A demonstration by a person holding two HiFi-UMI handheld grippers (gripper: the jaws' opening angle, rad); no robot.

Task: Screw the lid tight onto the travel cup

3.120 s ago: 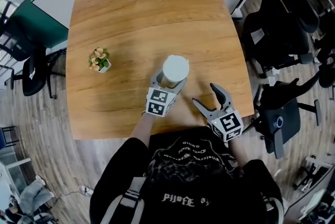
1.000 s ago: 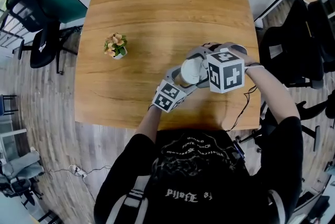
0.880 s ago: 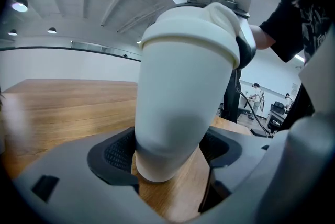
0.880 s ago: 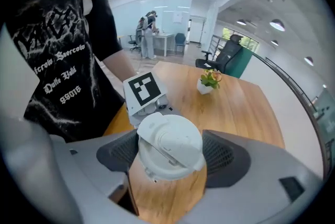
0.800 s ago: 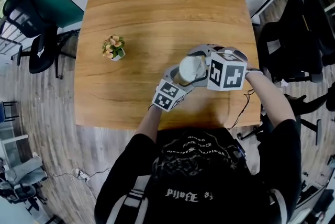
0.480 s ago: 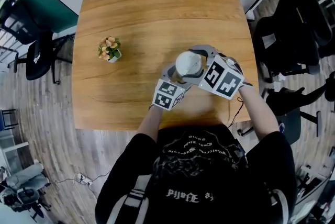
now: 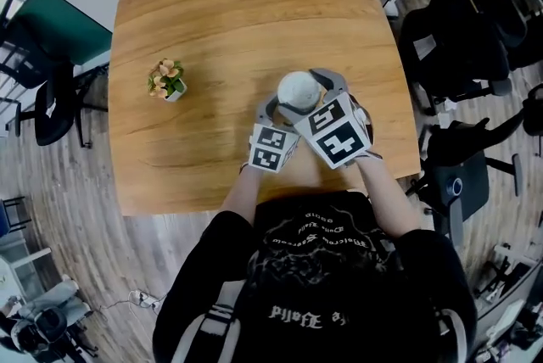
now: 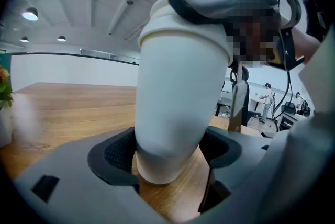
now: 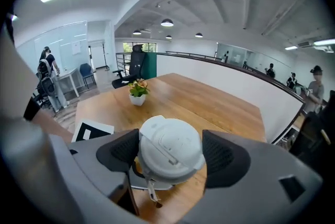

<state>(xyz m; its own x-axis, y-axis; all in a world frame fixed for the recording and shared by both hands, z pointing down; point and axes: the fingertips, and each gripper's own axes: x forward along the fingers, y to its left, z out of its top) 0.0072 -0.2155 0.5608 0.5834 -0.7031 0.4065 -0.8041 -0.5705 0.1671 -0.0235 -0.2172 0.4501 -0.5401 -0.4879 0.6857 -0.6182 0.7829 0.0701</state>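
While L gripper (image 8: 167, 150) clamps cup (image 8: 178, 102) low so it can't spin, R gripper (image 9: 171, 154) pinches lid (image 9: 170, 144) to twist.

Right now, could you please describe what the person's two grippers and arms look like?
The left gripper and right gripper are grey, with two broad jaws lined by black textured pads. Each carries a white cube printed with black square markers. The person wears a black shirt with white print.
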